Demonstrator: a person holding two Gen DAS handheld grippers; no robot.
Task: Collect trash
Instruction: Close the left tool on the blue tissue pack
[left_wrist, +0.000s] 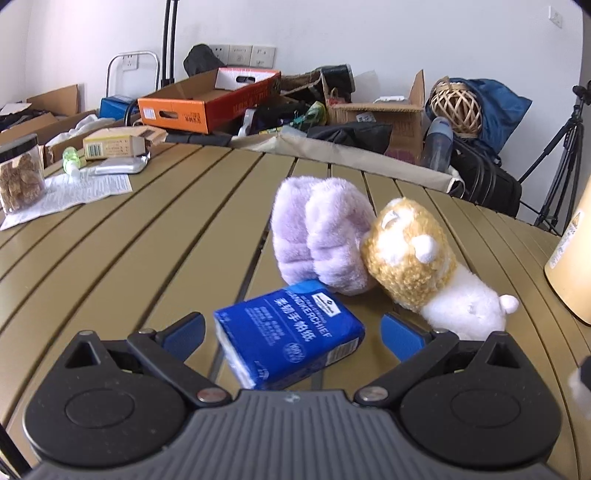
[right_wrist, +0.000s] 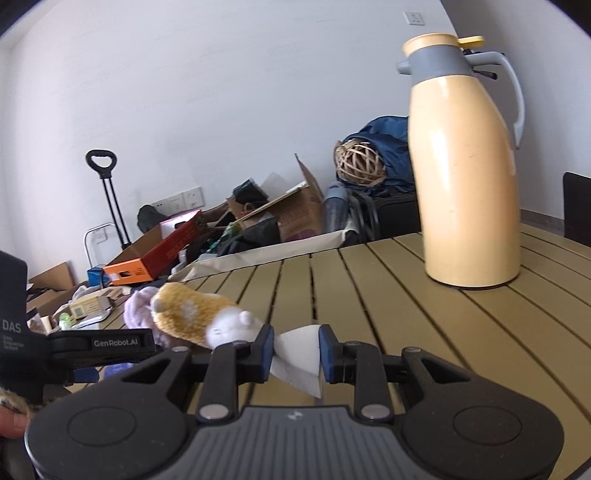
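Note:
A blue pack of paper handkerchiefs (left_wrist: 290, 338) lies tilted on the slatted table (left_wrist: 147, 236), between the fingers of my left gripper (left_wrist: 291, 334). The fingers stand wide apart and do not touch the pack. My right gripper (right_wrist: 295, 349) is shut on a crumpled white tissue (right_wrist: 301, 356) and holds it just above the table (right_wrist: 406, 314). The left gripper's body (right_wrist: 99, 343) shows at the left of the right wrist view.
A purple plush (left_wrist: 317, 236) and a yellow-and-white plush toy (left_wrist: 424, 266) lie just past the pack. A tall yellow thermos jug (right_wrist: 469, 166) stands at the right. A jar of snacks (left_wrist: 20, 173), papers and a small box lie far left. Boxes and bags crowd the floor behind.

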